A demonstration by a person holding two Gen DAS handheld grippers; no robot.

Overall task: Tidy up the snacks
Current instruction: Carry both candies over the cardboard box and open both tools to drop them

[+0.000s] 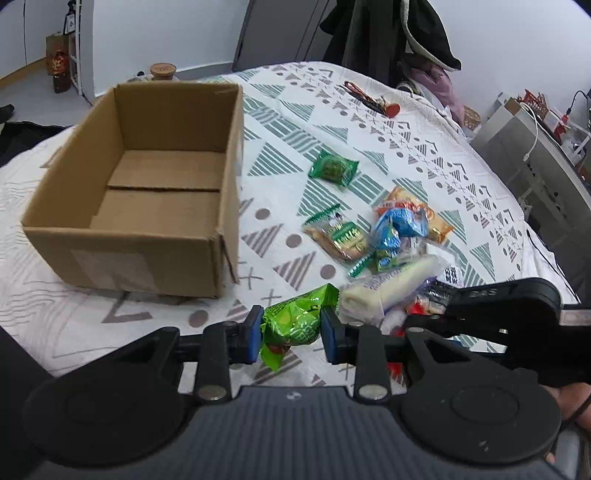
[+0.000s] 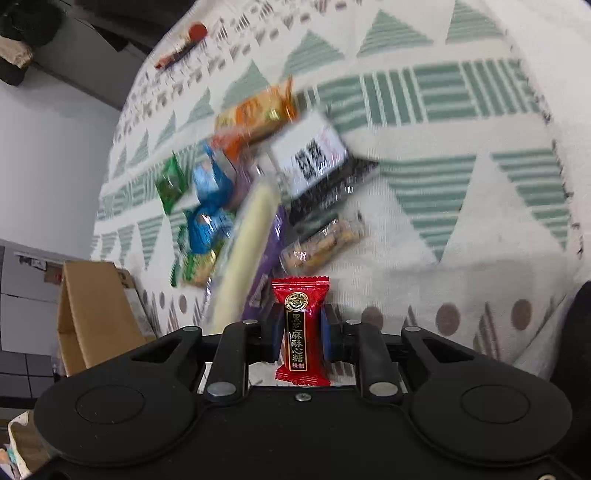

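Note:
My left gripper (image 1: 291, 332) is shut on a bright green snack packet (image 1: 295, 321), held just above the bed near the front right corner of an open, empty cardboard box (image 1: 140, 192). Right of it lies a pile of snacks: a green packet (image 1: 333, 168), a clear biscuit pack (image 1: 338, 236), blue wrappers (image 1: 400, 225), an orange packet (image 1: 417, 206) and a long white roll (image 1: 388, 286). My right gripper (image 2: 300, 332) is shut on a red candy packet (image 2: 301, 328) with gold lettering, above the same blurred pile, where the white roll (image 2: 247, 251) shows again. The right gripper's body (image 1: 509, 310) appears in the left wrist view.
The patterned bedspread (image 1: 406, 147) covers the bed. A red-tipped object (image 1: 373, 98) lies at the far side. The box (image 2: 88, 314) shows at the left of the right wrist view. A shelf unit (image 1: 535, 155) stands to the right; dark clothes (image 1: 388, 33) hang behind.

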